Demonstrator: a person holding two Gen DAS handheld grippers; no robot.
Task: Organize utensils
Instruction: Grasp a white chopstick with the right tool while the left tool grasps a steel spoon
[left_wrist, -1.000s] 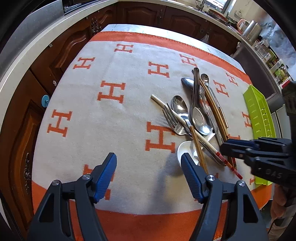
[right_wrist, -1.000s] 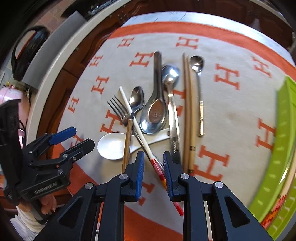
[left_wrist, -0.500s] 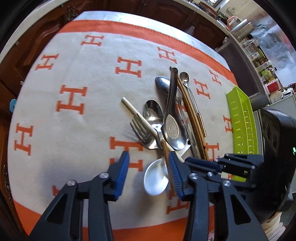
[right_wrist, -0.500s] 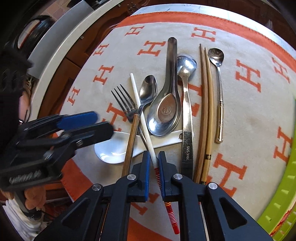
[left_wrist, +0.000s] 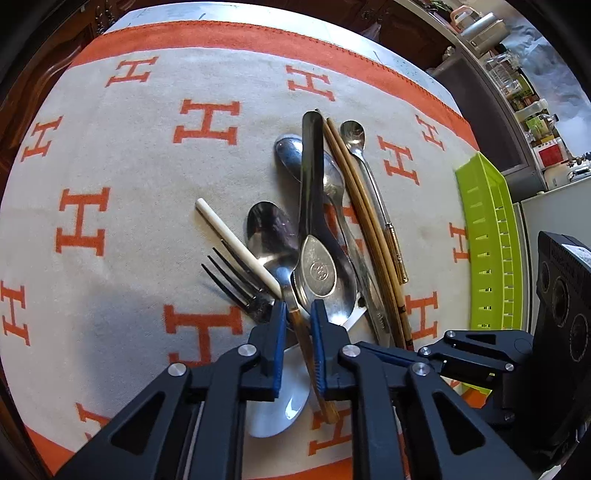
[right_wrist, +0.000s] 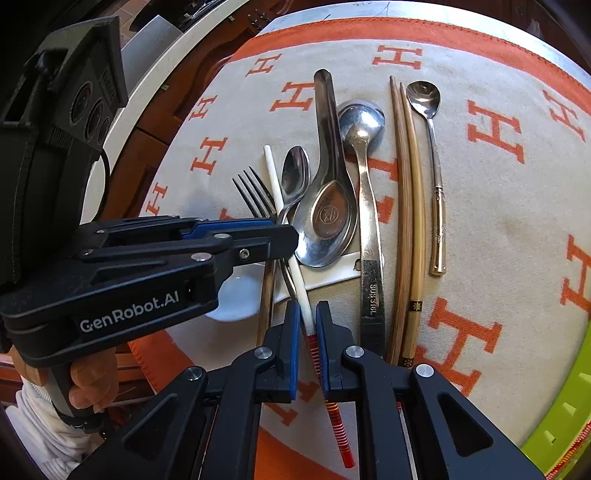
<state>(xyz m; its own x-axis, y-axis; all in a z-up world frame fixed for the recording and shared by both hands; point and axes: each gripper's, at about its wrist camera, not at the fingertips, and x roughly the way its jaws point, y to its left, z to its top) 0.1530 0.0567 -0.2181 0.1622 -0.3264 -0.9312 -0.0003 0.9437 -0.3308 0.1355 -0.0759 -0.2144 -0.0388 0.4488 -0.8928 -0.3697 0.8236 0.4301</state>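
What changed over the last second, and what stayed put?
The left hand-held gripper swung in over the pile, its jaws just closing onto the wooden-handled spoon. The right hand-held gripper tightened on the white chopstick. The other utensils and green tray stayed.

Black claw with blue pads, silver screws, "GenRobot.AI" lettering, white sleeve.
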